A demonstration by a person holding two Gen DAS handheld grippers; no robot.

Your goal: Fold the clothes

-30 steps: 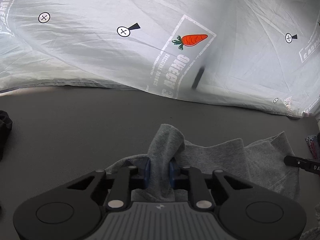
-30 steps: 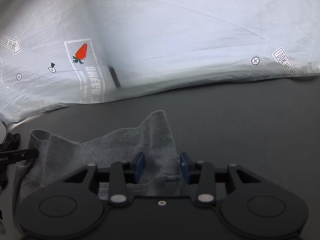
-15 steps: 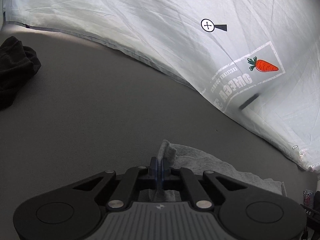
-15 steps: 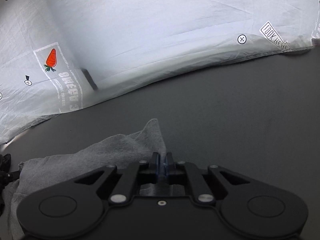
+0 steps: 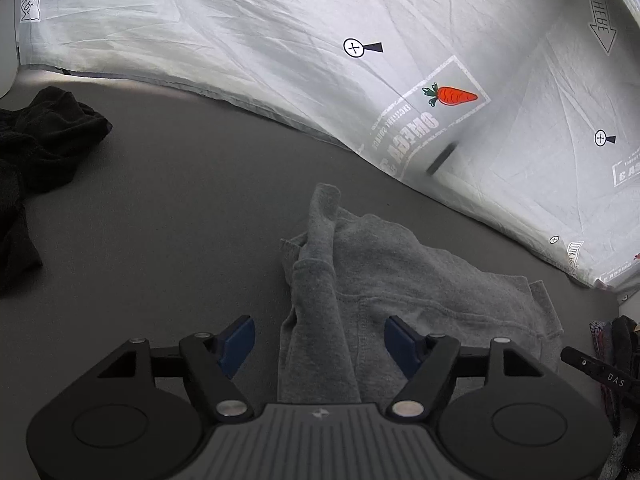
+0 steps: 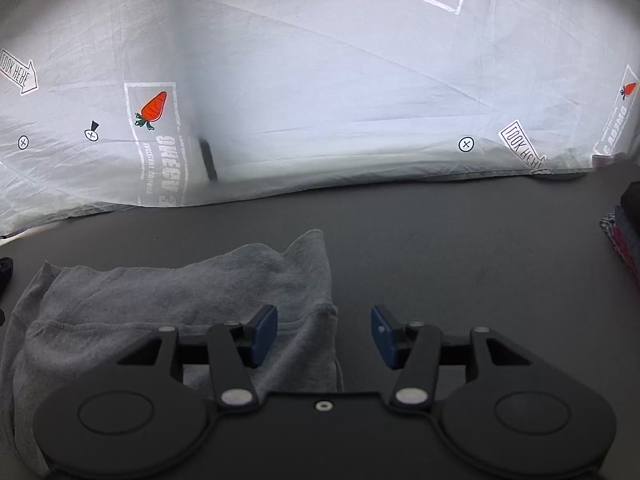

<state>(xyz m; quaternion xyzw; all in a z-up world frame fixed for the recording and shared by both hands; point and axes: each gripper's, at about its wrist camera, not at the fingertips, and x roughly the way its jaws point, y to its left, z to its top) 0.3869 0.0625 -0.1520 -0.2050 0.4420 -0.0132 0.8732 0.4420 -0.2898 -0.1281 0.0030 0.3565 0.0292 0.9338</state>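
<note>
Left gripper [image 5: 319,344] jaws spread; right gripper [image 6: 324,334] likewise; grey garment [image 5: 400,276] lies flat.

backdrop: backlit white printed fabric sheet [image 6: 360,80], upper frame | surface: dark grey matte tabletop [image 6: 460,240], lower frame
</note>
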